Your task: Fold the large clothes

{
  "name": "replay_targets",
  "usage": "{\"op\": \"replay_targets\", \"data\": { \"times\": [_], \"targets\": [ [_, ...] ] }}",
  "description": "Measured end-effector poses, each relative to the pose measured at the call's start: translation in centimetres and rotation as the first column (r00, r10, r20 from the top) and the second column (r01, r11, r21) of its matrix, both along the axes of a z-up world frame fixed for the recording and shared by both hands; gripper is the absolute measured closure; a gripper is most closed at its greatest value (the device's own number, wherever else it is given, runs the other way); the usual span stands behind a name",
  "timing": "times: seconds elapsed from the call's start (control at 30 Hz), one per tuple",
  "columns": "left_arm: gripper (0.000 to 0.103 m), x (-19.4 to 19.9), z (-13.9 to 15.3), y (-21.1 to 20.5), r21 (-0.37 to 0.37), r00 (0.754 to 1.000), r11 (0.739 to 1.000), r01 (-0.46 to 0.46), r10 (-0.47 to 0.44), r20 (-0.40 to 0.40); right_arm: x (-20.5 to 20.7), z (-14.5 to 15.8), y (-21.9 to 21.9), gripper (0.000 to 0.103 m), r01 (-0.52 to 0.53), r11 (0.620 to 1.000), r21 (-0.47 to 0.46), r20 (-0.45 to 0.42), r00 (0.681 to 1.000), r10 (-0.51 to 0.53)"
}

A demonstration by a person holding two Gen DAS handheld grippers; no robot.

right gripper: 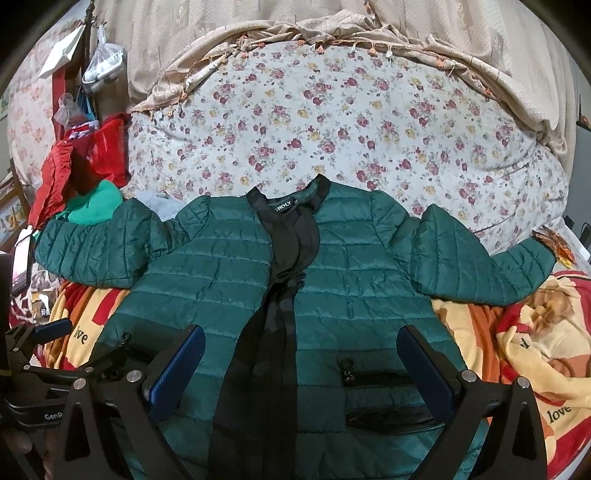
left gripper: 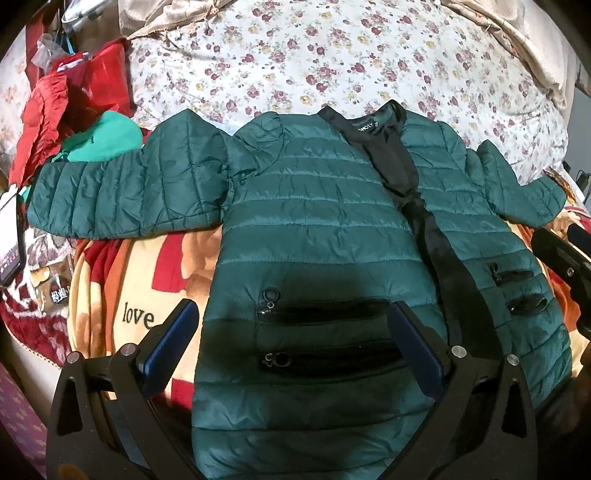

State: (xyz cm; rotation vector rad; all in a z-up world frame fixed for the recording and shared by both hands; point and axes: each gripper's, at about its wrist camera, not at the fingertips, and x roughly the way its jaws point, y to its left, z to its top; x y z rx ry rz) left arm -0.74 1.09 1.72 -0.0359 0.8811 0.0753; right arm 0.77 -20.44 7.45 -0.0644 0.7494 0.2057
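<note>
I am in a home bedroom. I see a bed w/ a floral quilt and a red-yellow blanket that has the word "love" on it. A beige curtain hangs behind. At the left there is a pile of red clothes, also plastic bags hanging.

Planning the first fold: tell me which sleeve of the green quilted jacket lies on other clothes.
The left sleeve of the dark green quilted puffer jacket: its cuff end overlaps the bright green garment. The right sleeve rests only on bedding.
</note>
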Motion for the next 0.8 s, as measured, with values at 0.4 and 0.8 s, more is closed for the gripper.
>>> {"op": "replay_targets", "data": {
  "times": [0.4, 0.8],
  "targets": [
    [0.0, -0.1, 0.4, -0.3, 0.043, 0.995, 0.997, 0.065, -0.068, 0.074, 0.0, -0.2, 0.0, 0.0, 0.005, 1.0, 0.016, 0.016, 1.0, -0.006],
    [0.0, -0.3, -0.8, -0.9, 0.066, 0.995, 0.995, 0.081, -0.084, 0.05, 0.2, -0.3, -0.4, 0.0, 0.002, 1.0, 0.021, 0.001, 1.0, -0.003]
  ]
}}
